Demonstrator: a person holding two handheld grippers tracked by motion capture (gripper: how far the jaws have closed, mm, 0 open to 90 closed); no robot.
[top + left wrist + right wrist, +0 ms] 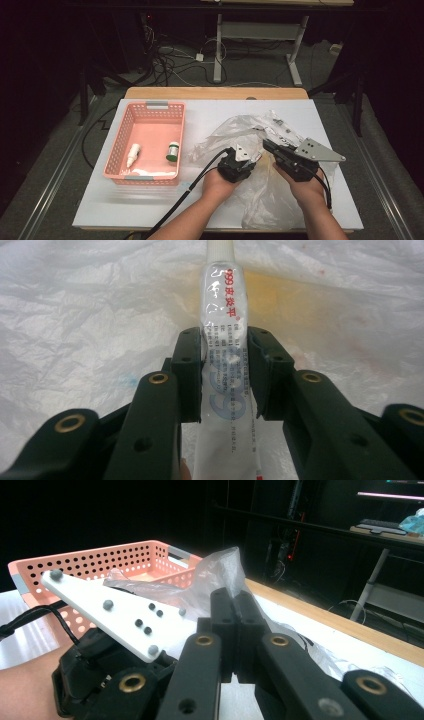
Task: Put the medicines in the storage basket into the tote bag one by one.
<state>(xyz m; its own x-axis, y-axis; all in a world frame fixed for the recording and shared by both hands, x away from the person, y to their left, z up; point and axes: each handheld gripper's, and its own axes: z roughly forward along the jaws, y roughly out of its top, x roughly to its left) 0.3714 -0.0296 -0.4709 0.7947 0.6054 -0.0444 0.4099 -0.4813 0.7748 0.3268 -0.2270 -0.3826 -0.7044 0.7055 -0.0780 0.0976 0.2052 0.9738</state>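
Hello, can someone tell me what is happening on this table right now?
A person is working with two hand-held grippers on a clear plastic bag that lies on the white table. The left gripper is inside the bag and has its jaws closed on a white ointment tube with red print. The right gripper is shut on a fold of the bag and holds it up. To the left stands a pink basket, which already contains a small white bottle and a green-capped bottle.
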